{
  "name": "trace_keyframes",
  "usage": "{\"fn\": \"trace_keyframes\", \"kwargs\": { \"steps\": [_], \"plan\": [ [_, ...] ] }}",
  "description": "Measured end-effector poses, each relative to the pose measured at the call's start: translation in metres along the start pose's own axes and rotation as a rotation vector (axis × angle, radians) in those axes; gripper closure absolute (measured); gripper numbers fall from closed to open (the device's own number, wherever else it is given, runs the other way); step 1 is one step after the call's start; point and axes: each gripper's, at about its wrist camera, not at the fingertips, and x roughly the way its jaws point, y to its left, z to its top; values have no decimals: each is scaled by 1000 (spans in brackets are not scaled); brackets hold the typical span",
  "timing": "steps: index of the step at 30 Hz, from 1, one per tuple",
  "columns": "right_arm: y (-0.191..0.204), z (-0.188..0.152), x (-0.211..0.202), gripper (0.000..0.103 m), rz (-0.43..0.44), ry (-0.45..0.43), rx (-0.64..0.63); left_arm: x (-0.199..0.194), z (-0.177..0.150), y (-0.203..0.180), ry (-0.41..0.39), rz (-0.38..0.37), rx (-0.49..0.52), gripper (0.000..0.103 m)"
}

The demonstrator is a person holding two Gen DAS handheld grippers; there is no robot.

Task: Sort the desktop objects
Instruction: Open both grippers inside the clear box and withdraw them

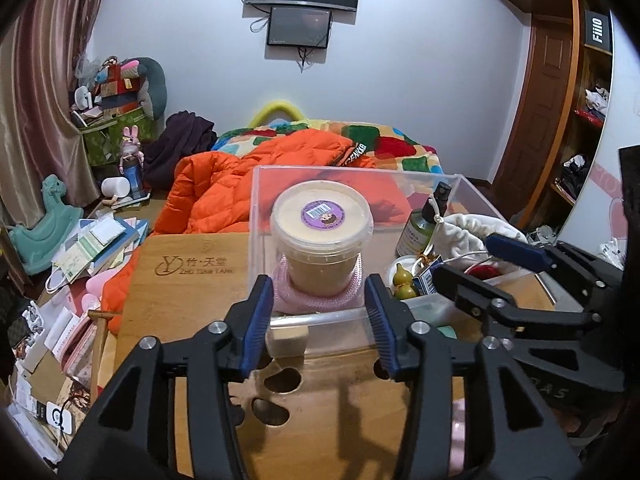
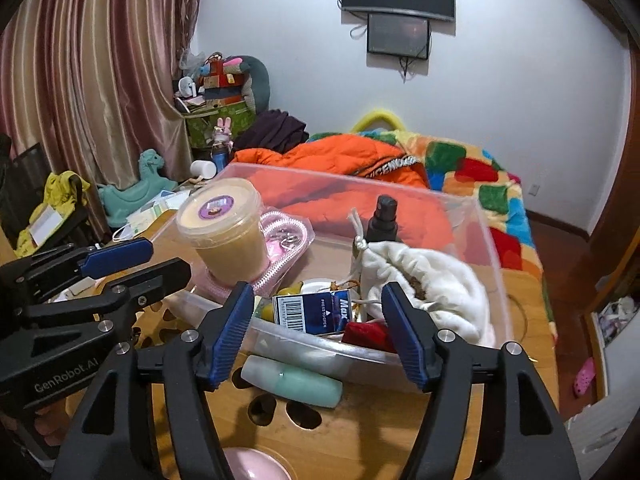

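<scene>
A clear plastic bin [image 1: 472, 192] [image 2: 486, 236] stands on the wooden table [image 1: 188, 280]. In it a lidded beige tub [image 1: 322, 236] [image 2: 224, 232] sits on a pink zip pouch [image 1: 316, 300] [image 2: 286, 236]. Beside it lie a spray bottle [image 1: 424, 224] [image 2: 382, 220], a white drawstring bag [image 1: 464, 232] [image 2: 432, 276], a blue Max staple box [image 2: 320, 312] and a small gourd [image 1: 402, 278]. My left gripper [image 1: 318, 320] is open and empty just before the bin's near wall. My right gripper [image 2: 318, 332] is open and empty over the bin's near edge.
A mint green tube [image 2: 292, 384] and a beige eraser [image 1: 286, 340] lie on the table in front of the bin. A pink bowl [image 2: 252, 464] sits at the near edge. An orange jacket [image 1: 224, 192] lies on the bed behind. Clutter fills the floor at left.
</scene>
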Motion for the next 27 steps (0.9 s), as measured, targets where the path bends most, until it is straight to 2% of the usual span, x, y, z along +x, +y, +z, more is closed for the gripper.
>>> {"fn": "trace_keyframes", "kwargs": {
  "steps": [2, 5, 8, 18, 27],
  "plan": [
    [2, 1, -10, 29, -7, -23, -8, -5, -2, 0, -9, 9, 3, 49],
    [4, 1, -25, 23, -18, -62, -15, -14, -6, 2, -19, 22, 8, 45],
    [5, -1, -35, 21, -29, -82, -10, -21, -9, 3, -21, 26, 6, 43],
    [-6, -24, -55, 20, -31, -53, 47, -41, -20, 8, -34, 70, -5, 15],
    [9, -64, -56, 20, -13, 29, 16, -48, -38, 11, 3, 80, -39, 13]
  ]
}}
